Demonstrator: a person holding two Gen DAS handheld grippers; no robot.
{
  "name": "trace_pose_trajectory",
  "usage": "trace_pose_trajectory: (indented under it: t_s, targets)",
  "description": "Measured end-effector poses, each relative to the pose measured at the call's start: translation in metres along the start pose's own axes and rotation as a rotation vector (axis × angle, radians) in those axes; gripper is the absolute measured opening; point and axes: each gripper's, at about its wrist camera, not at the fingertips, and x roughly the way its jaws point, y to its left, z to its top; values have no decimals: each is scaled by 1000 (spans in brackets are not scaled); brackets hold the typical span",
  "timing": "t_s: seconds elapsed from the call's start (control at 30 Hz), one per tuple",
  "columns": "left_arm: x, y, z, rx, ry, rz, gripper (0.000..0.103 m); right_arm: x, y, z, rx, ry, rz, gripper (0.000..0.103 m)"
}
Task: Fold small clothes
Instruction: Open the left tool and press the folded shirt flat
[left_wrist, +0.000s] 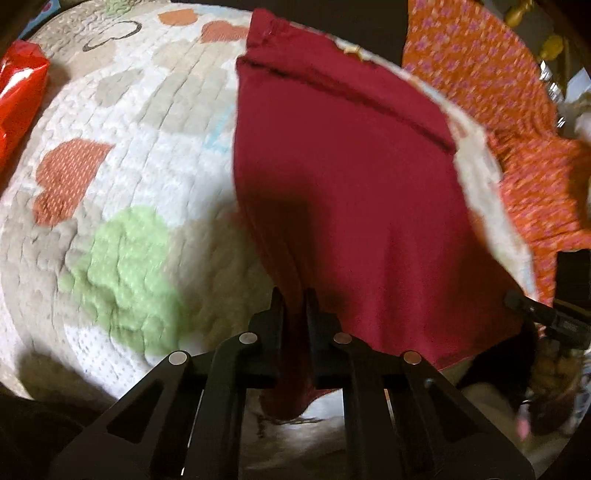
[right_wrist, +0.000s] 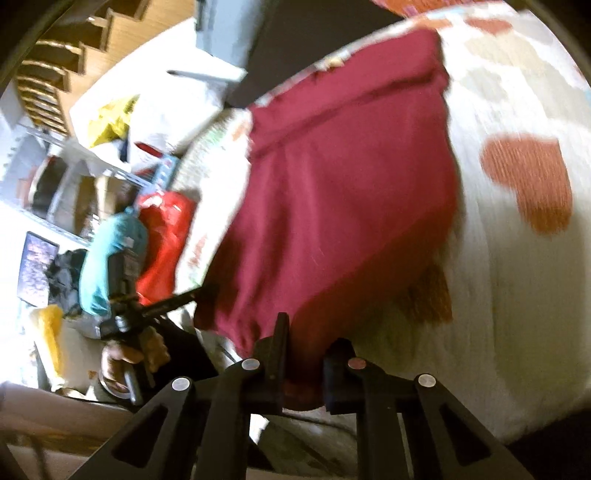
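Observation:
A dark red garment (left_wrist: 343, 199) hangs stretched over a white quilt with heart patches (left_wrist: 122, 177). My left gripper (left_wrist: 294, 306) is shut on the garment's near left corner, with cloth bunched between its fingers. My right gripper (right_wrist: 306, 339) is shut on the other near corner of the same garment (right_wrist: 347, 192), lifting it off the quilt (right_wrist: 517, 295). The far end, with a seam or folded band, lies toward the quilt's far edge. My left gripper and the hand holding it also show in the right wrist view (right_wrist: 125, 317).
An orange flower-print garment (left_wrist: 517, 122) lies at the quilt's right edge. A shiny red bag (left_wrist: 18, 103) sits at far left; it also shows in the right wrist view (right_wrist: 166, 240). Shelves, bags and clutter (right_wrist: 74, 184) stand beyond the bed.

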Motion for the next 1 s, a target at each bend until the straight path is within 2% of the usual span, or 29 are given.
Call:
trace_pose_trajectory:
  t_s: [0.03,0.2,0.3,0.43,0.6,0.67,0.7,0.73,0.77,0.8,0.87,0.93,0.97,1.0]
  targets:
    - [-6,0,8,-11,-11,-31,8,-7,2,9,-8,-26,20,13]
    - [-19,-5,49,-12,-65,-98,7,-34,12,59,-37,-147,53,12]
    - [-27,-14,91,-13,-127,-118,7,-39,13,102,-50,-221,69,12]
    - [-22,-28,165,-13,-198,-130,7,-29,10,160,-60,-269,52,12]
    - [14,-30,251,-88,-272,-109,7,-5,-30,241,28,-336,-43,12]
    - [29,-20,268,-121,-277,-93,7,15,-53,271,72,-334,-43,12]
    - [40,-14,276,-149,-274,-84,7,28,-66,285,99,-309,-49,14]
    - [46,-8,280,-169,-267,-92,8,40,-78,297,133,-289,-96,25]
    - [56,1,285,-198,-250,-113,11,48,-86,304,151,-280,-149,32]
    - [61,9,288,-214,-238,-124,14,50,-90,309,138,-299,-180,44]
    - [58,19,287,-224,-247,-97,20,36,-85,310,95,-383,-181,46]
    - [44,27,286,-238,-309,-62,40,13,-77,307,65,-448,-166,46]
    - [38,29,286,-244,-345,-59,53,3,-73,304,55,-463,-179,46]
    - [31,30,285,-248,-381,-56,59,-4,-66,299,26,-465,-193,46]
